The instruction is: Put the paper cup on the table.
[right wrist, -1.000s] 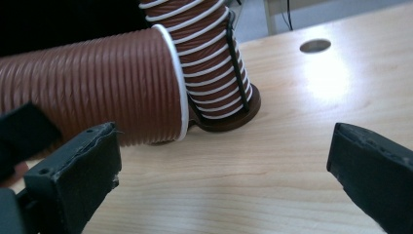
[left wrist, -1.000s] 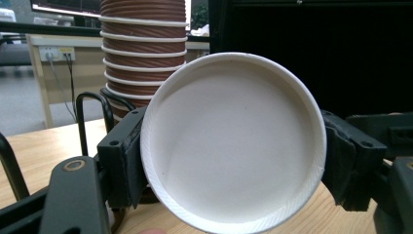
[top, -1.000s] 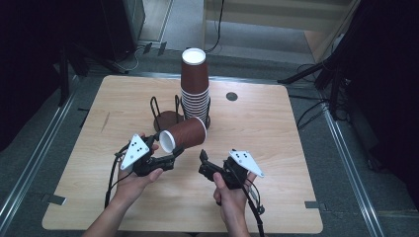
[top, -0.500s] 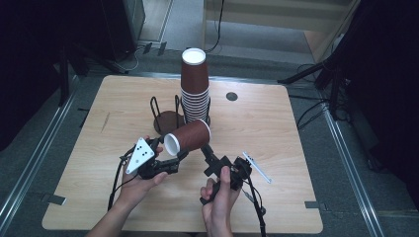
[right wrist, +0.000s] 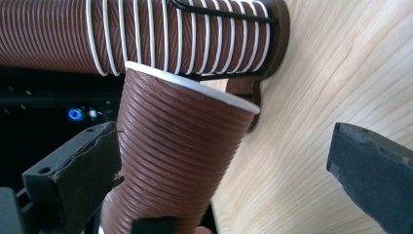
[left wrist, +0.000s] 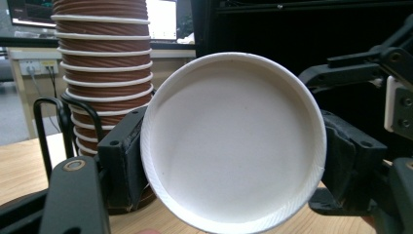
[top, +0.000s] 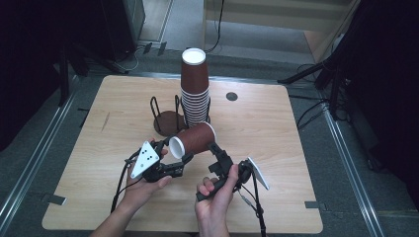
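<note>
A brown paper cup (top: 193,140) is clamped on its side by the left gripper (top: 173,157), near the table's (top: 276,128) middle; the right gripper's (top: 216,150) spread jaws flank its base.

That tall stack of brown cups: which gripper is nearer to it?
Right. The right gripper sits just below the cup stack; the left gripper is farther down-left, clamping the loose cup.

Handheld gripper units, external appearance

Left gripper (top: 184,159) and right gripper (top: 213,148) have matte black bodies with black block-shaped jaws, padded on the inner faces. Each carries a pale three-cornered plate; the left plate bears dark dots. Round screw heads sit in the jaw blocks. Black cables trail toward the lower frame edge. Forearms are unsleeved.
</note>
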